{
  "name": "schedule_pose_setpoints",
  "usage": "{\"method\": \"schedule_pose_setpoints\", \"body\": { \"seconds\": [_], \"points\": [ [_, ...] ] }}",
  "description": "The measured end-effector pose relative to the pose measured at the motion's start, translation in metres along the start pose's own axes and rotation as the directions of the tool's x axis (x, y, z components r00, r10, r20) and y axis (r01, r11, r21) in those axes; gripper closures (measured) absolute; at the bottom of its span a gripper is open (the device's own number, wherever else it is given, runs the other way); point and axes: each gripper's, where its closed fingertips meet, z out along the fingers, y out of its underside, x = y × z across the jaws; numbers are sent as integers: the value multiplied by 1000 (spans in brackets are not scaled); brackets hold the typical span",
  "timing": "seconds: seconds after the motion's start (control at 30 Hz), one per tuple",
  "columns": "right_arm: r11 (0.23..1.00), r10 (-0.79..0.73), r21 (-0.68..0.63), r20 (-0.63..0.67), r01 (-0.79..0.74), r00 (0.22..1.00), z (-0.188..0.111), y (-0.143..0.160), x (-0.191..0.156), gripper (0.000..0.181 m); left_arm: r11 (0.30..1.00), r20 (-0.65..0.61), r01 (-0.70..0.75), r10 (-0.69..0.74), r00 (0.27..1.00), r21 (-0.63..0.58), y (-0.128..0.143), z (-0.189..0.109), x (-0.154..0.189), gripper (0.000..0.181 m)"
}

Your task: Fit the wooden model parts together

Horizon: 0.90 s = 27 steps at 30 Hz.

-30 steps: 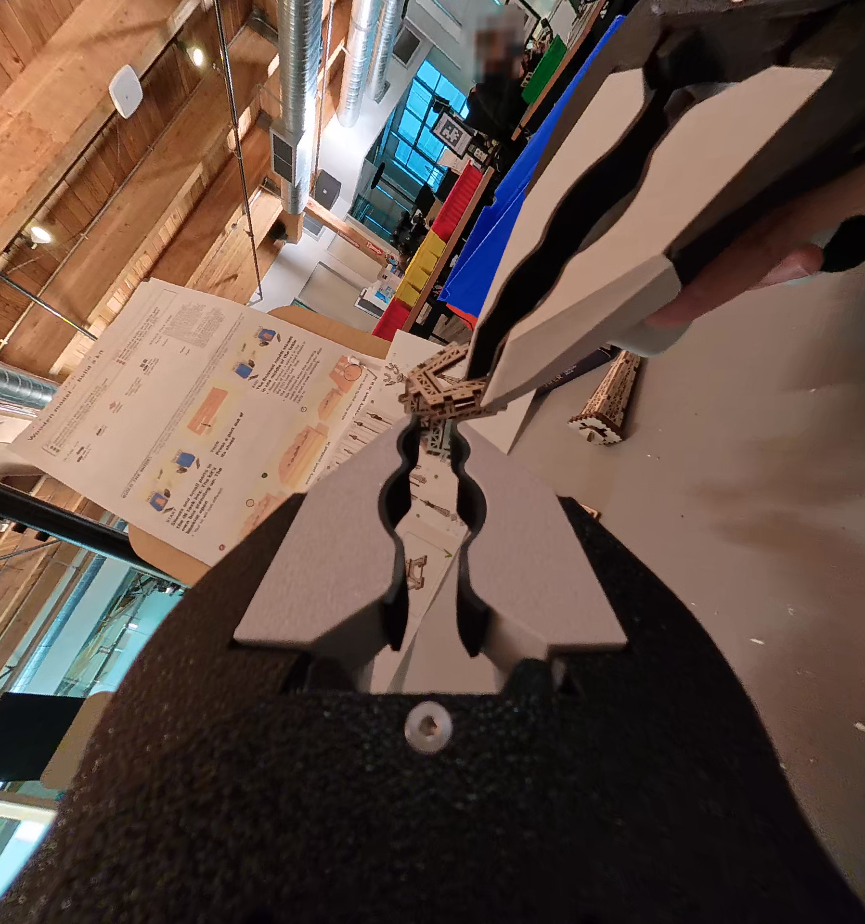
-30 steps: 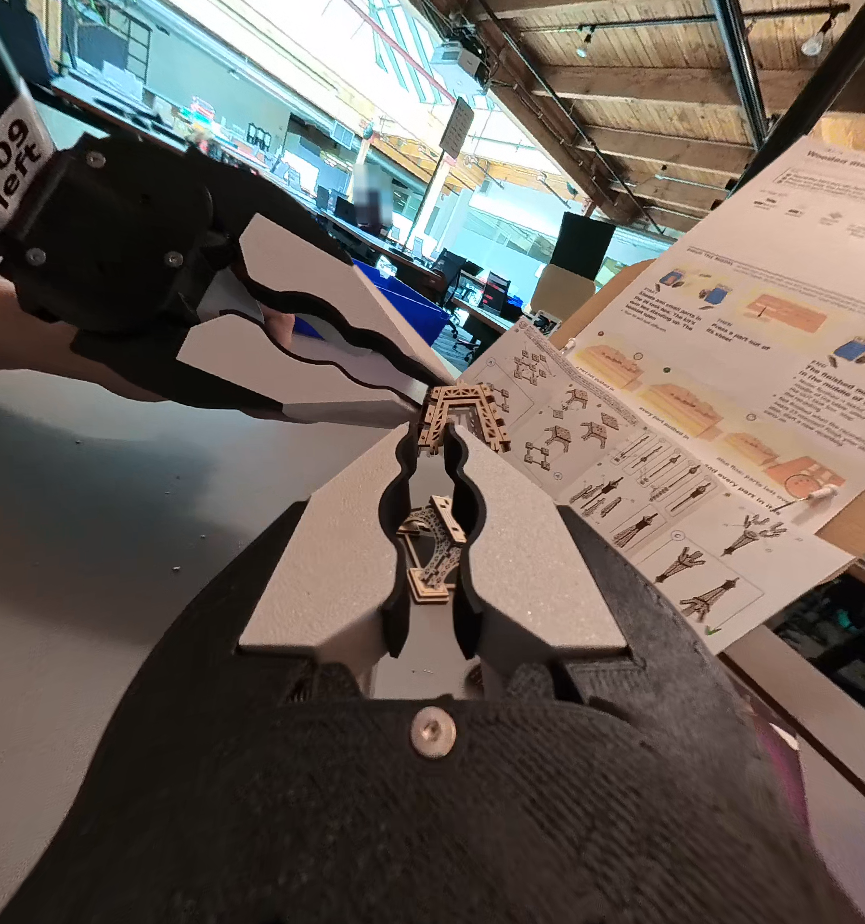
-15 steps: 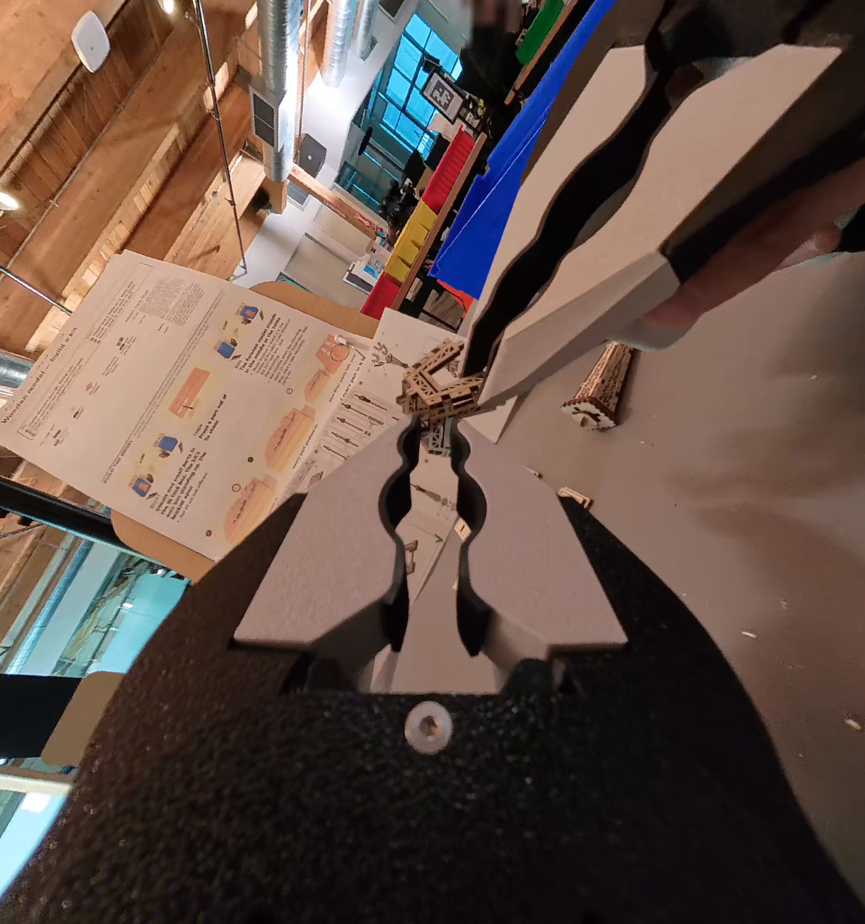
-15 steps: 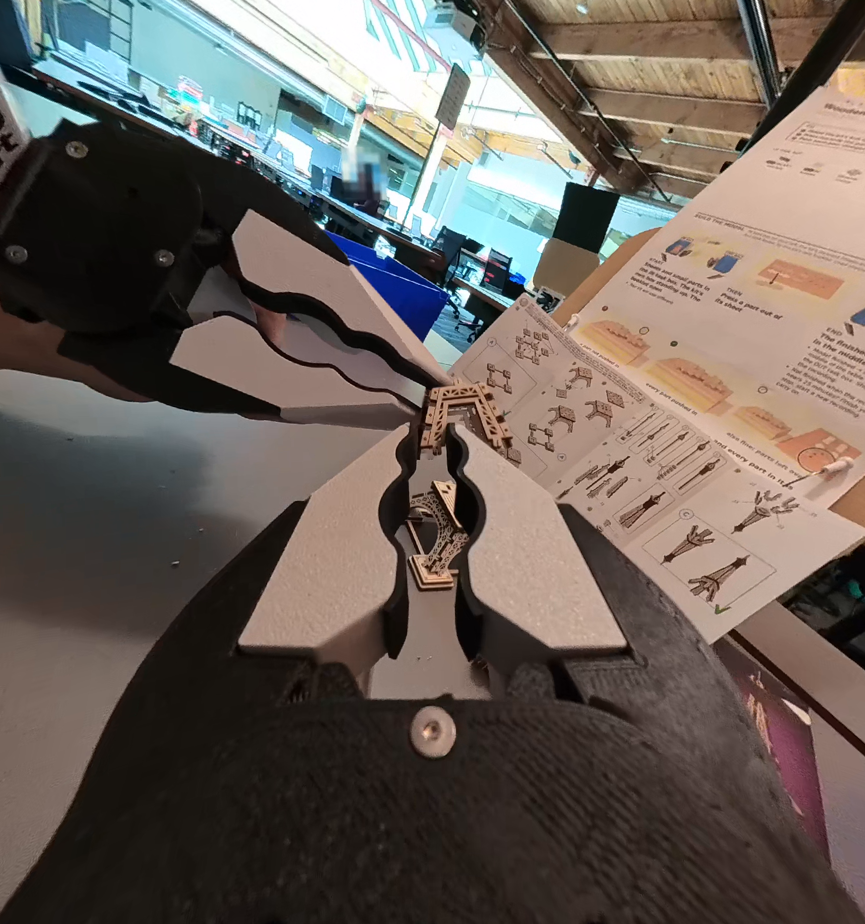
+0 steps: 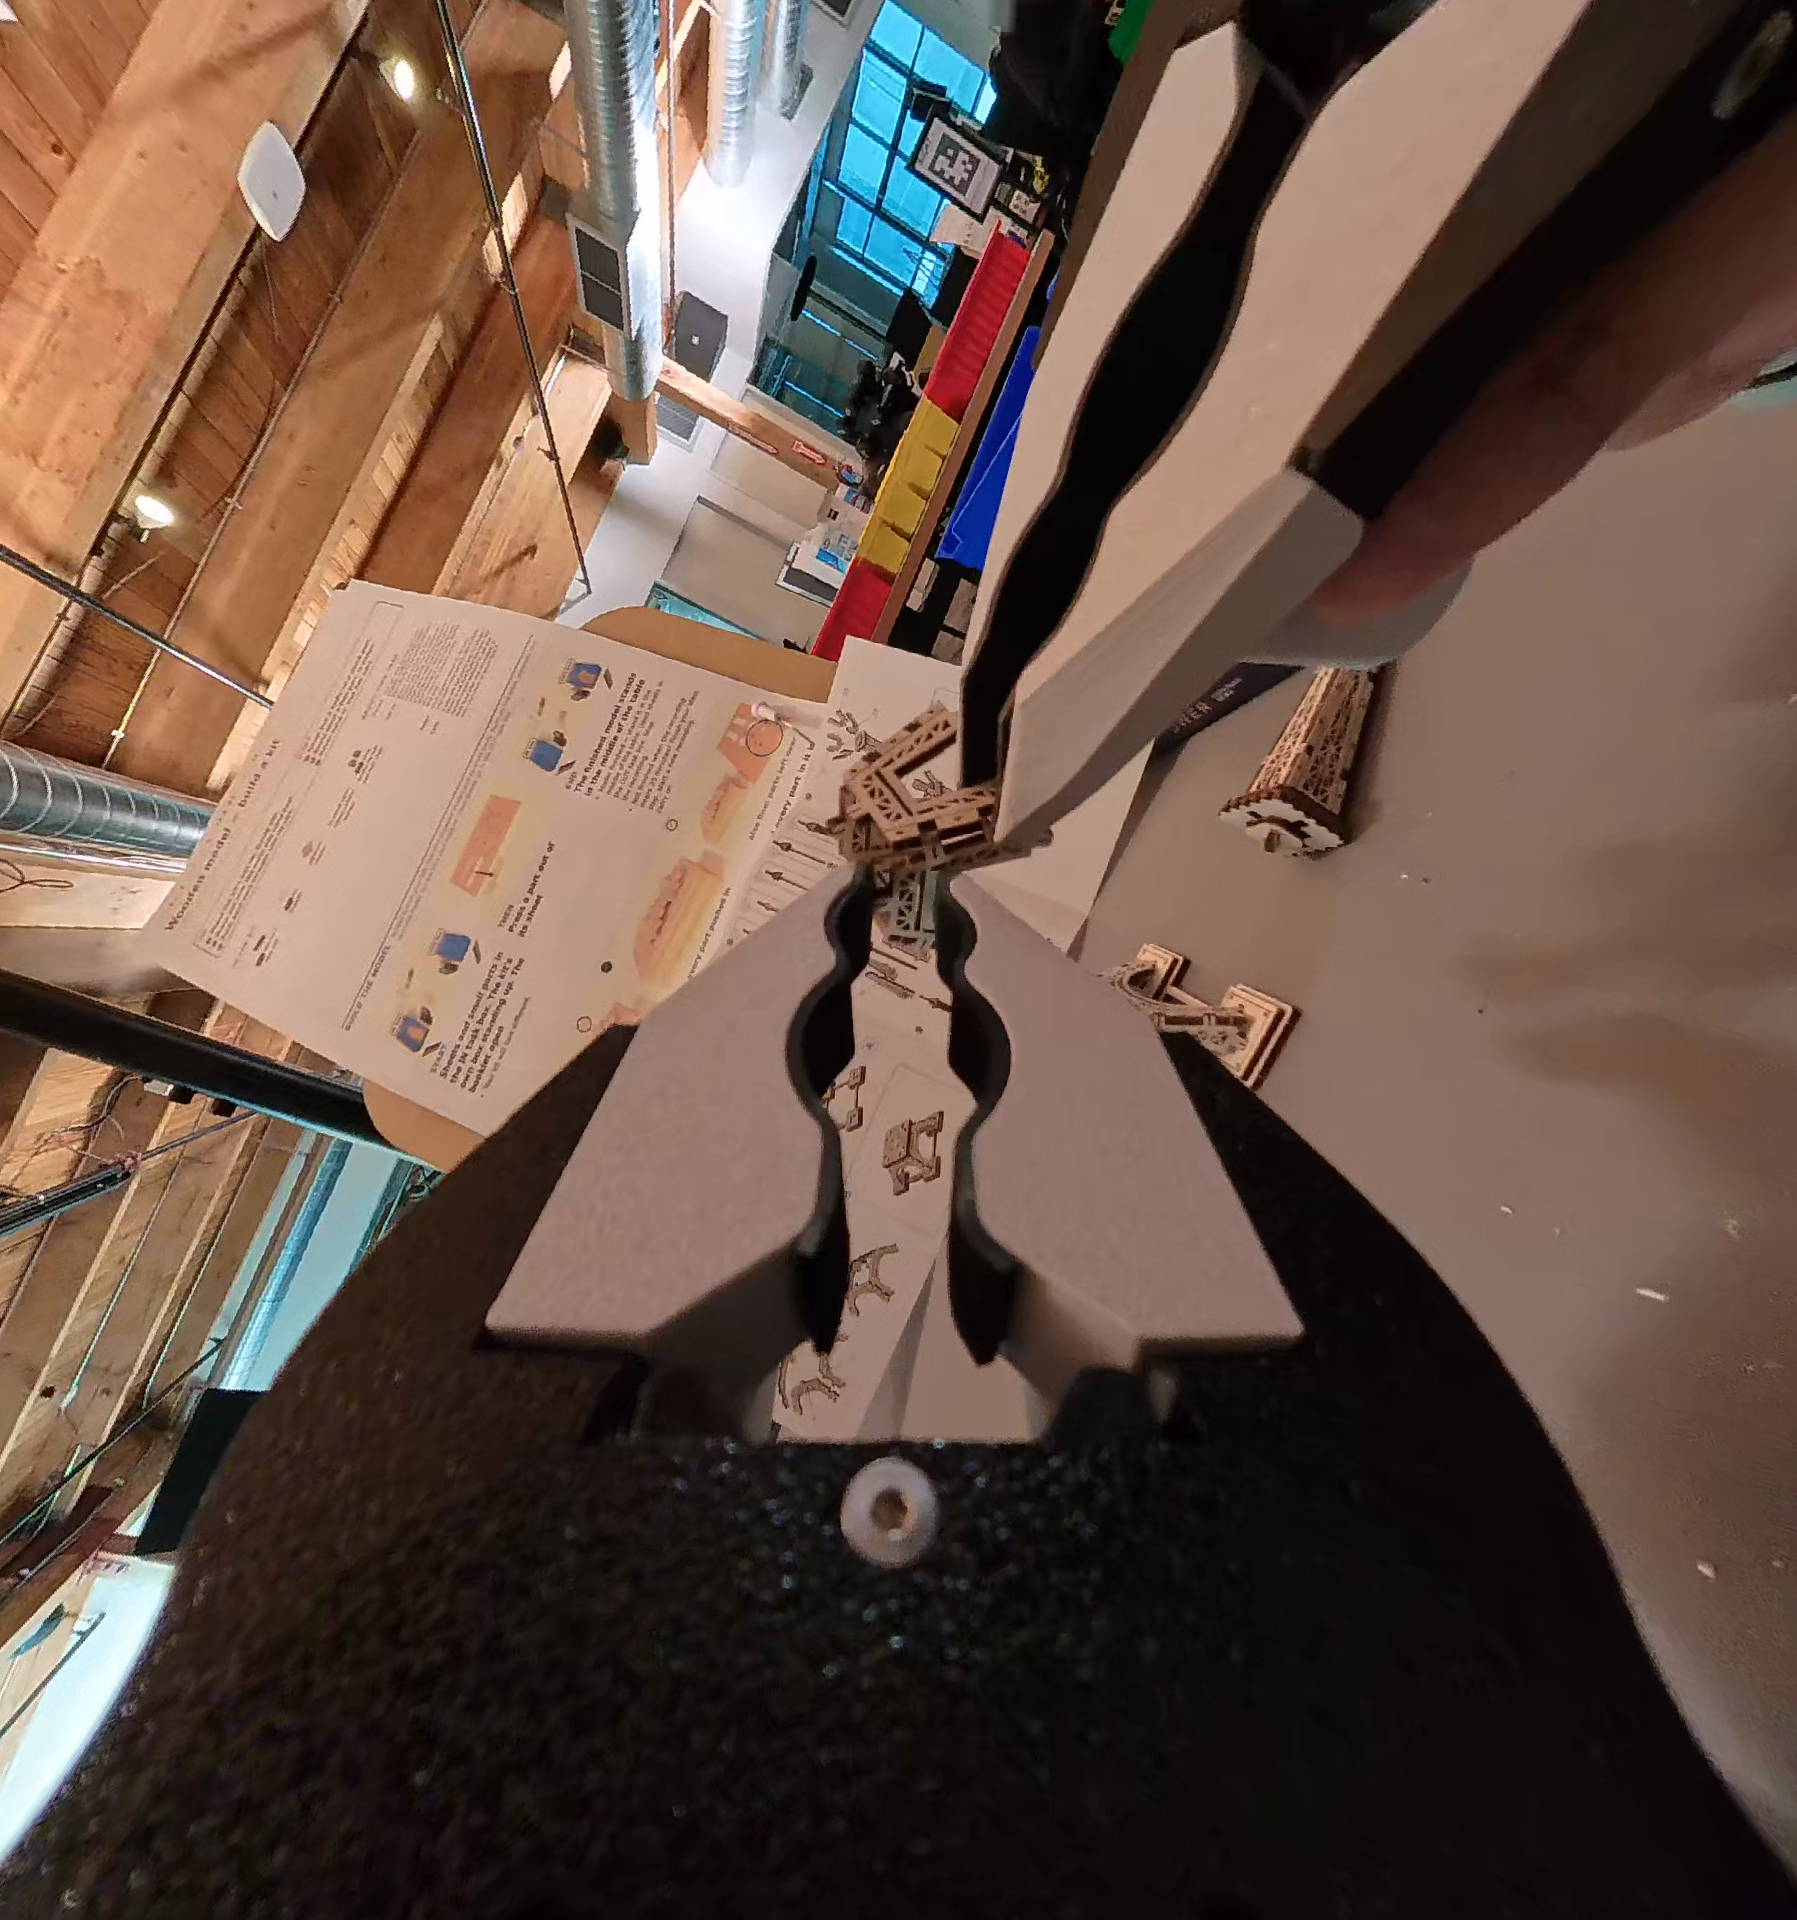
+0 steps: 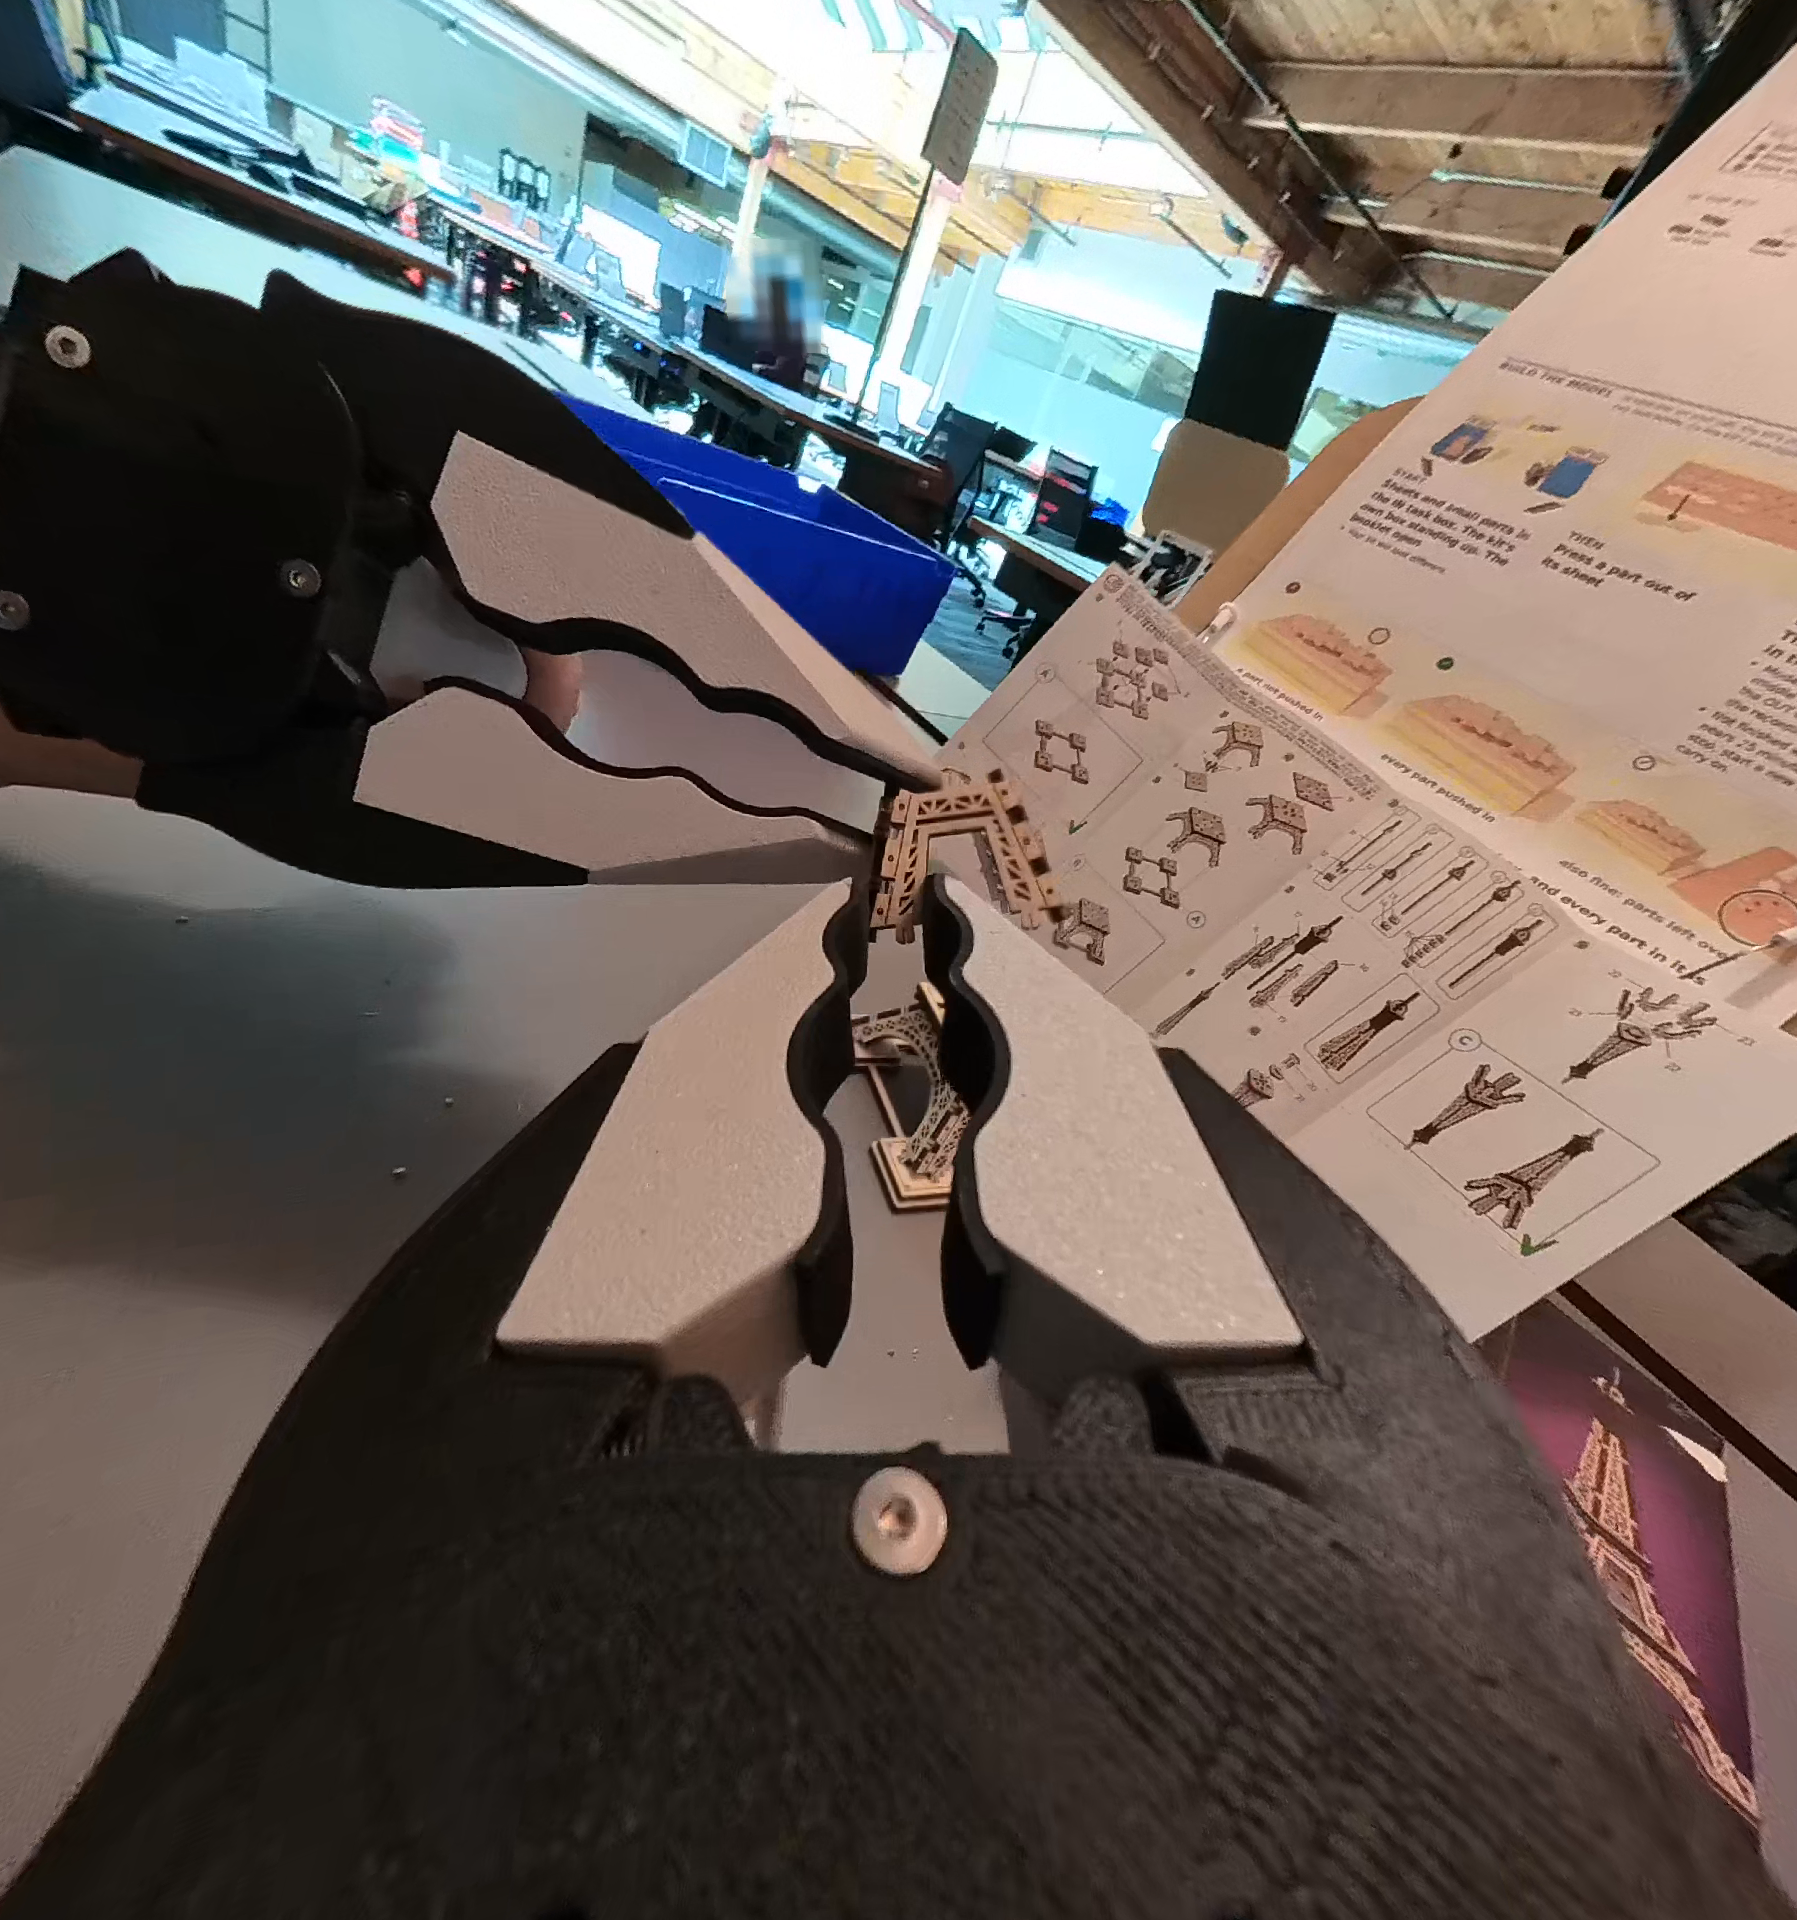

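We see both claws pinched on one latticed wooden frame (image 6: 961,847): the right gripper (image 6: 892,902) clamps its lower leg, the left gripper (image 6: 878,810) enters from 9 o'clock. In the left wrist view, the arched base piece (image 5: 1206,1013) now shows at 3 o'clock, hidden earlier. The grey table (image 6: 198,1039) lies bare toward 8 o'clock; the instruction sheet (image 6: 1393,883) bounds 2 o'clock.
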Motion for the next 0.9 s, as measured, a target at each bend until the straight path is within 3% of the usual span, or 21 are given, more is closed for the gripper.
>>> {"method": "schedule_pose_setpoints", "body": {
  "seconds": [0.33, 0.53, 0.63, 0.77, 0.9],
  "points": [
    [998, -53, -42, 37, 55, 998, 0, 6, -1, 174, 997, -44, 76, -77, 996, -18, 3, 2, 5, 172],
    [1000, 16, 7, 55, -17, 998, -2, 7, 0, 173, 998, -77, 70, -70, 995, -8, 4, 5, 10, 172],
    [982, 183, 32, 107, -187, 977, -2, 7, 0, 173, 999, -65, 37, -38, 997, -6, 5, 5, 10, 172],
    [880, 454, 34, 232, -474, 860, -2, 7, 0, 168, 997, -52, 72, -72, 996, 3, 3, 4, 6, 172],
    [828, 526, 31, 299, -559, 796, -3, 4, -3, 166, 997, -61, 81, -81, 995, -1, 3, 4, 7, 172]
  ]
}}
